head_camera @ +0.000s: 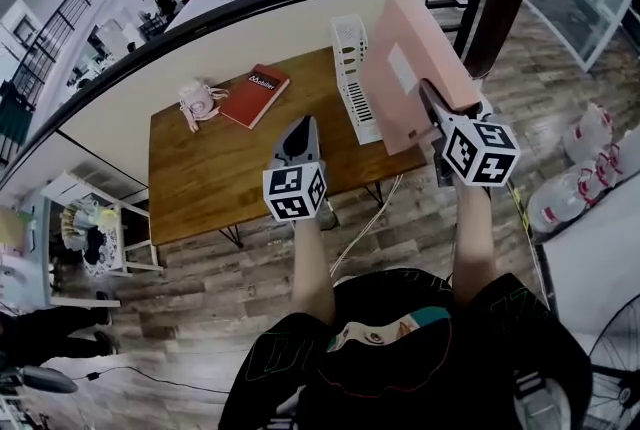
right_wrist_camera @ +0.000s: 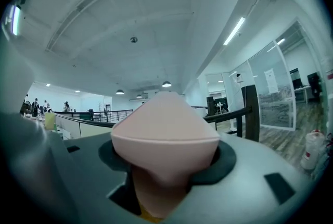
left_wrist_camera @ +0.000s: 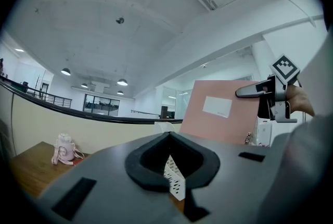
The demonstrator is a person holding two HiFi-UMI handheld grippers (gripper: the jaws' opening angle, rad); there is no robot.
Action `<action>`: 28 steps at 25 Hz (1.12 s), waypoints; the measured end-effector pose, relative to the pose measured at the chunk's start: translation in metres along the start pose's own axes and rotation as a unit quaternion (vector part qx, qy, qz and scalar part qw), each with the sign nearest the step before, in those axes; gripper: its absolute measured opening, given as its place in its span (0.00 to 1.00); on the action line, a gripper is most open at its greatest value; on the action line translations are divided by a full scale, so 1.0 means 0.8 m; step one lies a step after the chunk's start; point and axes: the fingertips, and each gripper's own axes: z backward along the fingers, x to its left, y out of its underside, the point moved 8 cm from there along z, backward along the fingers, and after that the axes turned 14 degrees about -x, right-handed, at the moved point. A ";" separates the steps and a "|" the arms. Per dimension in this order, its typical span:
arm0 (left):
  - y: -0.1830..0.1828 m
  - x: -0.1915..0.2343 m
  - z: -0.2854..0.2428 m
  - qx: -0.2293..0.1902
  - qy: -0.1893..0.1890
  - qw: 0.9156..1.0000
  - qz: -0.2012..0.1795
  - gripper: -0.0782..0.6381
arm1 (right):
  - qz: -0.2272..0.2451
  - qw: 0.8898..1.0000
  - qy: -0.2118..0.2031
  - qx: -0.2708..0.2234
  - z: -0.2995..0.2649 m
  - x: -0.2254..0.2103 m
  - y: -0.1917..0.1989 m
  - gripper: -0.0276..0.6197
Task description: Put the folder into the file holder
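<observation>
**Pink folder held aloft beside the file holder, not yet in it**

Nearest the head camera, the person's two forearms reach forward over the wooden floor; each ends in a cube with square markers, the left one (head_camera: 295, 191) lower and closer, the right one (head_camera: 480, 151) higher. The left gripper (head_camera: 299, 132) points at the table's near edge; in its own view its jaws are drawn together with nothing clamped, and only a slit between them shows the white file holder (left_wrist_camera: 174, 181) beyond. The right gripper (head_camera: 428, 90) is clamped on the folder (head_camera: 400, 68); in the right gripper view the pink folder (right_wrist_camera: 164, 129) fills the space between the jaws and bulges out above them. The folder is lifted clear of the table, tilted, at the table's right end; its broad face carries a white label; it sits just to the right of the file holder (head_camera: 350, 58), outside its slots; whether its lower edge touches the holder cannot be told. The file holder stands on the table (head_camera: 210, 168) towards its far right corner; further left near the far edge lie a red book (head_camera: 255, 95) and, beside it, a small pink bottle (head_camera: 200, 101). Behind the table runs a dark curved railing (head_camera: 250, 3).
</observation>
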 end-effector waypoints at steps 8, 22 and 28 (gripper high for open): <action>0.000 0.021 -0.016 -0.001 -0.014 1.000 -0.008 0.10 | -0.007 1.000 -0.010 0.001 -0.038 0.001 0.010 0.48; 0.011 0.046 -0.041 0.005 -0.021 1.000 -0.008 0.10 | -0.002 1.000 -0.015 0.012 -0.087 0.007 0.028 0.48; 0.019 0.060 -0.047 0.010 -0.027 1.000 -0.004 0.10 | 0.008 1.000 -0.017 0.021 -0.111 0.014 0.037 0.48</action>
